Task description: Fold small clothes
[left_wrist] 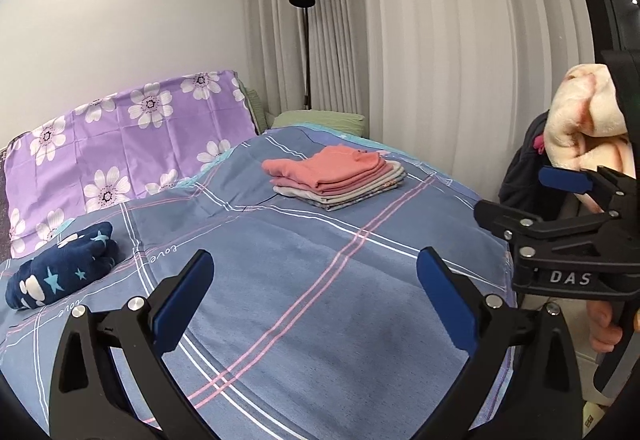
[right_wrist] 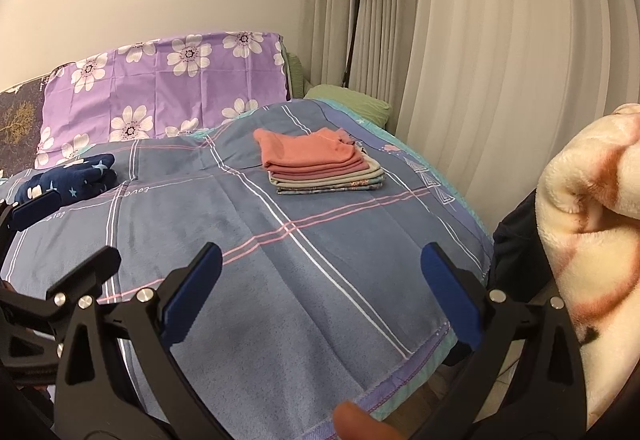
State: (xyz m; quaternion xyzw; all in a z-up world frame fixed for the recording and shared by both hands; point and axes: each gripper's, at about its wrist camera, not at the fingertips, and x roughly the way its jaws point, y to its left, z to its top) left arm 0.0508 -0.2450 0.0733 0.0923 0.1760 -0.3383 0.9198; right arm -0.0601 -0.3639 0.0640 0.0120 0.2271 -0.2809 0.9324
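The blue plaid bedspread [left_wrist: 320,280] fills my view, with a purple floral pillow [left_wrist: 120,144] at its head. A stack of folded small clothes [left_wrist: 336,176] lies at the far middle, a navy starred bundle [left_wrist: 60,268] well apart. My left tongs [left_wrist: 316,296] and right tongs [right_wrist: 320,292] both hover spread, pinching nothing.

Folded clothes stack [left_wrist: 338,180] (coral topmost), mid-bed
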